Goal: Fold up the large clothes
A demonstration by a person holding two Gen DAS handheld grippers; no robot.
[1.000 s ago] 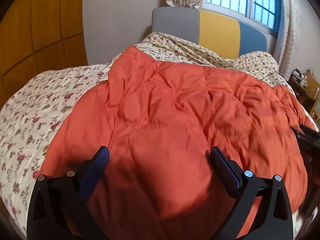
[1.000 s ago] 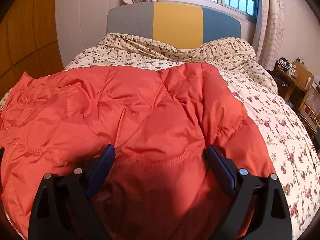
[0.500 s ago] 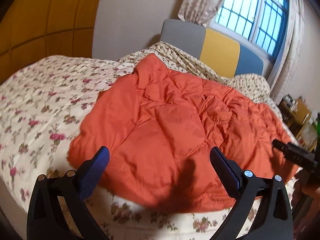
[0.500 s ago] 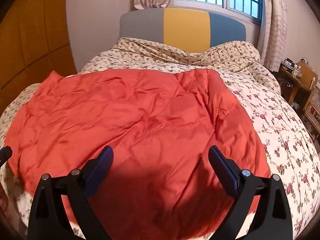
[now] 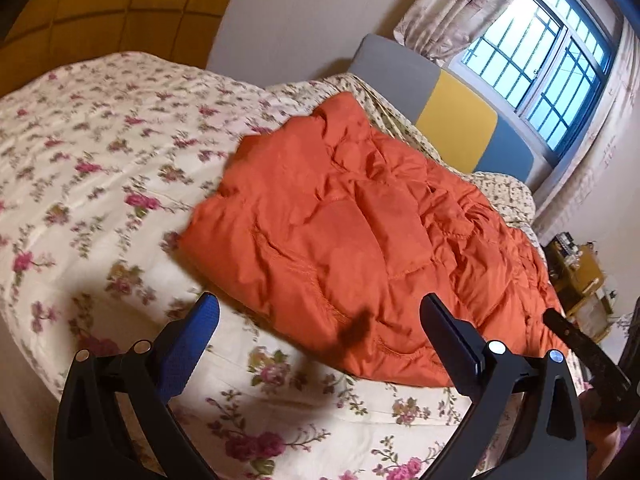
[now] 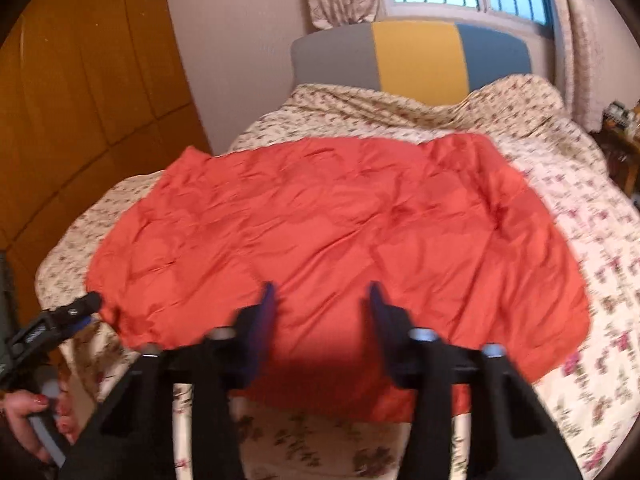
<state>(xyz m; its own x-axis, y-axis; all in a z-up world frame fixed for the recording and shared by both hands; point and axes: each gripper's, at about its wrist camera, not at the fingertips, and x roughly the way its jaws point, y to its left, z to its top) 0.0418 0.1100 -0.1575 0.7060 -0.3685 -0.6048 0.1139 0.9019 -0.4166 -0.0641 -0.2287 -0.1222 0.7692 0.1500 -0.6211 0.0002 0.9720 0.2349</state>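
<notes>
Orange quilted garment [image 6: 340, 240] spread across floral bed [image 5: 100, 184].
Your left gripper [image 5: 320, 320] gapes empty; your right gripper [image 6: 322, 300] is closing, gripping nothing.

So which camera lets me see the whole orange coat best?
The right wrist view: the orange coat lies spread flat on the flowery bed, and nearly all of its outline shows, with only the near edge behind the claw. The left wrist view shows it from one side, crumpled, with its far end partly hidden.
</notes>
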